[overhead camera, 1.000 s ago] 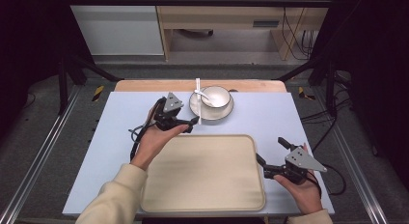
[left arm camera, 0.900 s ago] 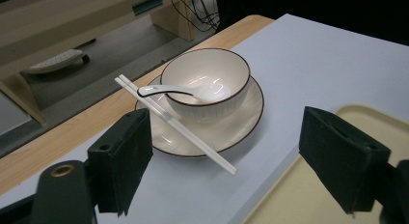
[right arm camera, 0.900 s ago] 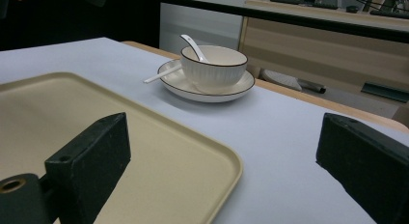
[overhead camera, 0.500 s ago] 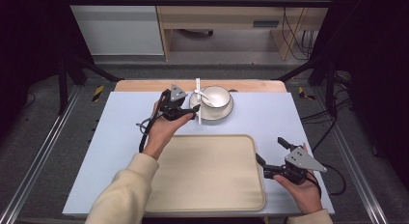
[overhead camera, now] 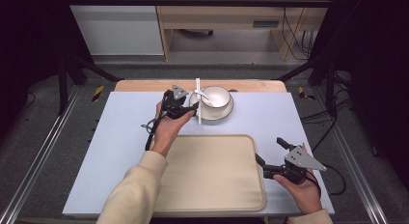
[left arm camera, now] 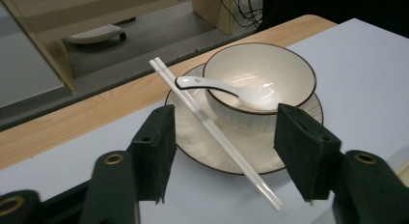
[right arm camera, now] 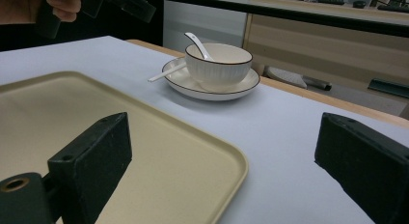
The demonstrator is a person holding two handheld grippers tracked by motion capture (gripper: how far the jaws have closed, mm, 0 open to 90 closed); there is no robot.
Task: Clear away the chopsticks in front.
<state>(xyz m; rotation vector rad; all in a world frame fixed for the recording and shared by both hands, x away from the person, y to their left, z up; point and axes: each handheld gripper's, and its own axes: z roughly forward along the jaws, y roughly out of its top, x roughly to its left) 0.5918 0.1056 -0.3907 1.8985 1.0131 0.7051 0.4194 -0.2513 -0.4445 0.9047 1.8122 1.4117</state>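
Note:
A white bowl [overhead camera: 216,97] stands on a dark-rimmed plate [overhead camera: 225,112] at the table's far middle, with a white spoon [overhead camera: 204,95] resting in it. A pair of white chopsticks [overhead camera: 197,104] lies across the plate's left rim. My left gripper [overhead camera: 193,107] is open just left of the plate, and its jaws straddle the chopsticks [left arm camera: 212,130] without touching them. My right gripper [overhead camera: 270,150] is open and holds nothing at the right edge of the beige tray [overhead camera: 212,175]. From the right gripper view, its jaws frame the tray's corner [right arm camera: 226,156].
The tray lies at the near middle of the light blue table mat [overhead camera: 115,137]. A wooden table edge [overhead camera: 144,85] runs behind the plate. Past it are the floor and a wooden cabinet [overhead camera: 226,16]. Black frame posts stand at both sides.
My left gripper has moved forward and to the right, up to the plate's left rim and the chopsticks. The right gripper has stayed where it was.

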